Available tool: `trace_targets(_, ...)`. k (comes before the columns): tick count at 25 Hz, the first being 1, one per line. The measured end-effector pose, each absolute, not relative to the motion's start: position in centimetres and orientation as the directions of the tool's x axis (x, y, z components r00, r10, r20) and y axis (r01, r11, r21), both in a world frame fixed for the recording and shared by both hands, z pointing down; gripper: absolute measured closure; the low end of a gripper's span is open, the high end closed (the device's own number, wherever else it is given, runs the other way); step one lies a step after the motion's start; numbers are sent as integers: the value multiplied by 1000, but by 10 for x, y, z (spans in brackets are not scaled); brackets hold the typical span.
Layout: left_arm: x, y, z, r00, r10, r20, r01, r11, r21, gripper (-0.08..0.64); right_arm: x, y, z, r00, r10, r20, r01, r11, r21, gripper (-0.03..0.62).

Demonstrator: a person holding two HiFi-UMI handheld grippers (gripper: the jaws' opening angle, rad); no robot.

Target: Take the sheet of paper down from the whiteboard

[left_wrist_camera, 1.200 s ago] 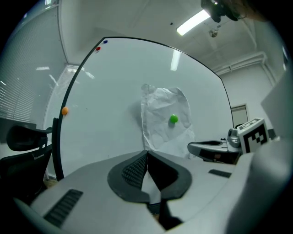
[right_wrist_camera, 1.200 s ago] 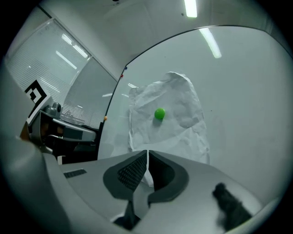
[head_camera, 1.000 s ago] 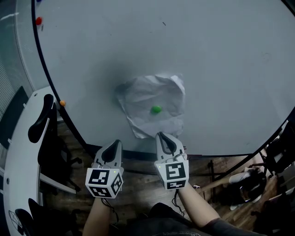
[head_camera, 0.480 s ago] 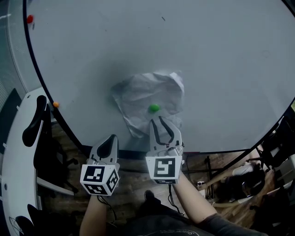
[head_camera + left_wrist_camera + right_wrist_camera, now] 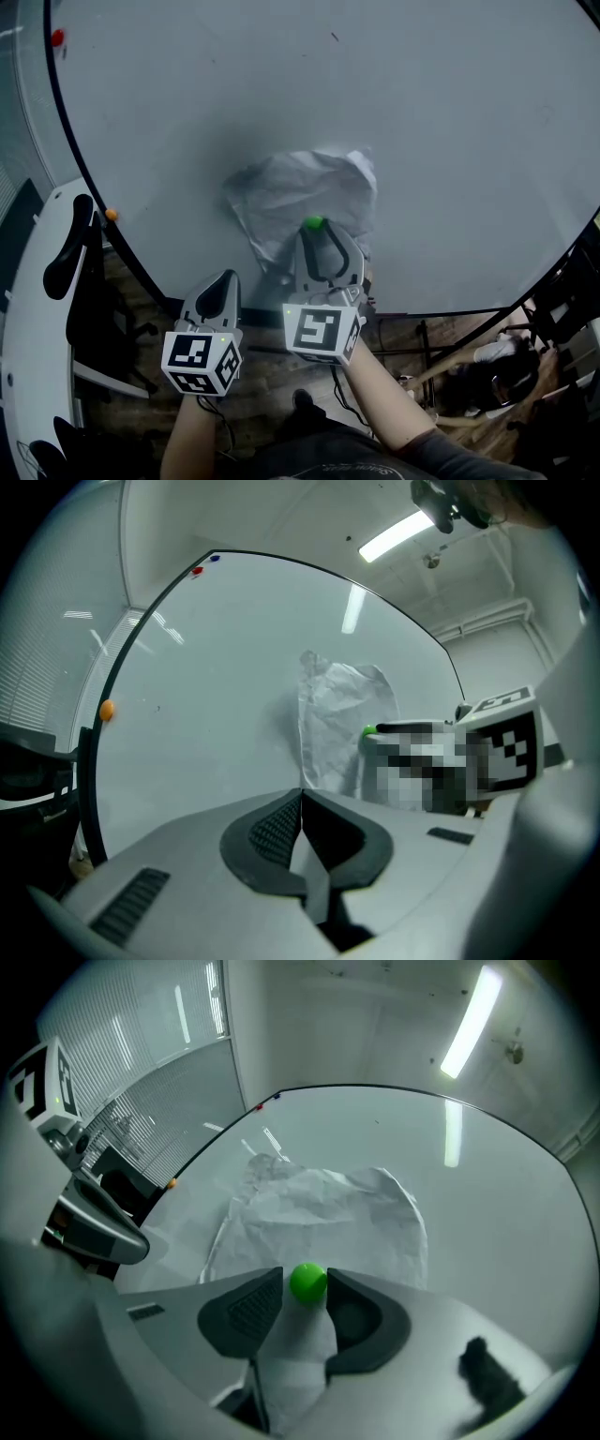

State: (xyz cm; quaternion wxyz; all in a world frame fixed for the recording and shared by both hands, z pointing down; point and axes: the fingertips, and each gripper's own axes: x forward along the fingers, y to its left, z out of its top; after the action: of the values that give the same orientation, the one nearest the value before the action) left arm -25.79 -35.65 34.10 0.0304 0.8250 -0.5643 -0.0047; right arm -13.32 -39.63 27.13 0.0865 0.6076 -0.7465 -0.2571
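Observation:
A crumpled white sheet of paper [image 5: 281, 192] hangs on the whiteboard [image 5: 422, 141], pinned by a green magnet [image 5: 313, 223]. My right gripper [image 5: 323, 236] is raised against the sheet. Its jaws have just been opening and stand open, one on each side of the green magnet [image 5: 307, 1281], which sits between the tips over the paper [image 5: 319, 1213]. My left gripper [image 5: 225, 281] is shut and empty, lower and to the left, below the sheet's bottom corner. In the left gripper view the shut jaws [image 5: 300, 799] point at the paper [image 5: 342, 724] from a distance.
A red magnet [image 5: 58, 37] and an orange magnet [image 5: 112, 214] sit near the board's left edge. A black office chair [image 5: 70, 248] and a white desk [image 5: 28, 319] stand at the left. Stands and shoes [image 5: 506, 366] clutter the wooden floor at the right.
My right gripper has risen from below the sheet up to the green magnet and its jaws have opened around it. The left gripper has hardly moved.

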Motion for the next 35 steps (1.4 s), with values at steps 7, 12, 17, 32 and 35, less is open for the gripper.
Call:
trace_targets(7, -258, -362, 336, 359, -933, 18, -933, -357, 48, 545, -132, -401, 267, -196, -957, -213, -846, 55, 530, 462)
trace_targets(12, -259, -363, 332, 357, -934, 13, -933, -356, 41, 545, -131, -401, 268, -183, -957, -225, -838, 32, 544, 462)
trace_targets(17, -258, -364, 330, 364, -931, 3, -931, -364, 34, 545, -131, -401, 268, -200, -953, -226, -847, 53, 529, 463)
trace_targets(32, -245, -390, 255, 478, -865, -152, -877, -478, -40, 390, -131, -401, 268, -220, -950, -219, -841, 71, 536, 465)
trace_targets(35, -247, -396, 237, 478, -860, -180, -877, -478, -43, 390, -132, -401, 268, -224, -950, -219, -841, 75, 536, 465)
